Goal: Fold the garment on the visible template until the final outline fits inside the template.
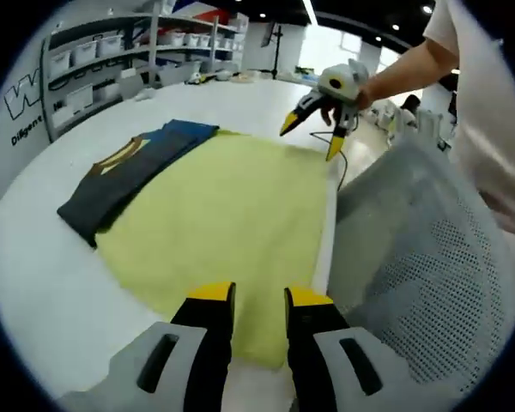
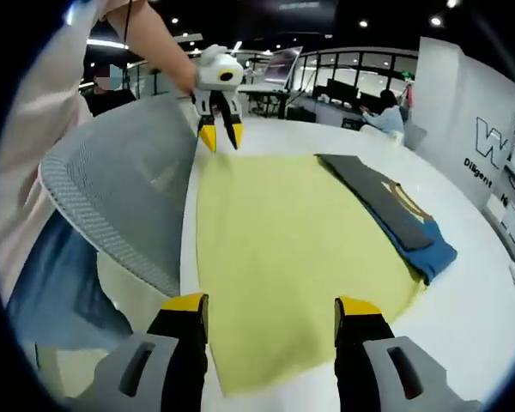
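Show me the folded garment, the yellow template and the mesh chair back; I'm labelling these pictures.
folded garment [image 1: 124, 176]: left gripper view, on its dark top layer.
yellow template [image 2: 292, 257]: right gripper view, on its bare middle.
mesh chair back [image 1: 438, 257]: left gripper view, on the perforated panel.

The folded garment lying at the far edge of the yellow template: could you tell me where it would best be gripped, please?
Probably at a short end of the folded garment, where the layers stack into a firm edge. It lies as a long flat strip along the yellow template, partly on the white table, so come in low from the table side, sliding one of the fingers under.
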A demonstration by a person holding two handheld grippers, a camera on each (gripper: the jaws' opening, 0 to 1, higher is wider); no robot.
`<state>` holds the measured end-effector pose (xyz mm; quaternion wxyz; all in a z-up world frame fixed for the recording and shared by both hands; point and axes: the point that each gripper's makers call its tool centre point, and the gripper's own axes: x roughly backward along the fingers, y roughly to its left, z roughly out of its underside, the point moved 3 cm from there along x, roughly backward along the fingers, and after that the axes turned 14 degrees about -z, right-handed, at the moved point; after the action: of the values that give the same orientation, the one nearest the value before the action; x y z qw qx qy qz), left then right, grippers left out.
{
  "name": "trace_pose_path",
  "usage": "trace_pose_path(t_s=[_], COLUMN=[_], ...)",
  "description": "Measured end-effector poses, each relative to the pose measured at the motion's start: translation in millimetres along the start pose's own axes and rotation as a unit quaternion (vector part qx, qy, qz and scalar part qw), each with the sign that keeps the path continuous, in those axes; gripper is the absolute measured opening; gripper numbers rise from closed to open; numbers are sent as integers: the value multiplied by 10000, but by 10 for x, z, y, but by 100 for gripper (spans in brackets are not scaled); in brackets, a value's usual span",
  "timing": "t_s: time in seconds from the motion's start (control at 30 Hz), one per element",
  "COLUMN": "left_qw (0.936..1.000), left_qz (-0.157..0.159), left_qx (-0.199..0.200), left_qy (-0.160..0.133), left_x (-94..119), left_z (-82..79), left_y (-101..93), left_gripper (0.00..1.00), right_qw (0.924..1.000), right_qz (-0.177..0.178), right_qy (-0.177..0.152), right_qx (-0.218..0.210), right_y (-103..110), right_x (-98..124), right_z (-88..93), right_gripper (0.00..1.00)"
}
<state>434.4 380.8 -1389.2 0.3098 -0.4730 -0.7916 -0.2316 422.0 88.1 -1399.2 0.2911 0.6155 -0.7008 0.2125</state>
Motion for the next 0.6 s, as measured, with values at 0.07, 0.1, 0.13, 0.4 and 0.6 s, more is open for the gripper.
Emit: trace_pose_path(t_s=[0.07, 0.1, 0.13, 0.4, 0.6], left_qw=[9999, 9998, 9994, 9916, 9892], left_qz=[-21, -22, -16, 145, 157], left_qx=[-73, -136, -298, -1083, -1218], left_qy=[70, 114, 168, 697, 802], left_x=[18, 28, 37, 107, 71], left_z=[52, 82, 122, 410, 491], left_y=[-2, -7, -9, -78, -79], left_gripper=[22, 22, 22, 20, 16], right_qw=[10000, 9999, 9998, 9989, 9982], right_qz=[-6, -13, -20, -94, -88], right_qy=[97, 117, 191, 422, 538], right_qx=[21, 16, 78, 167, 261], right_y=[25, 39, 64, 159, 158], right_x=[15, 18, 21, 80, 99], right_z=[62, 80, 112, 267, 319], right_gripper=[54, 53, 53, 45, 39])
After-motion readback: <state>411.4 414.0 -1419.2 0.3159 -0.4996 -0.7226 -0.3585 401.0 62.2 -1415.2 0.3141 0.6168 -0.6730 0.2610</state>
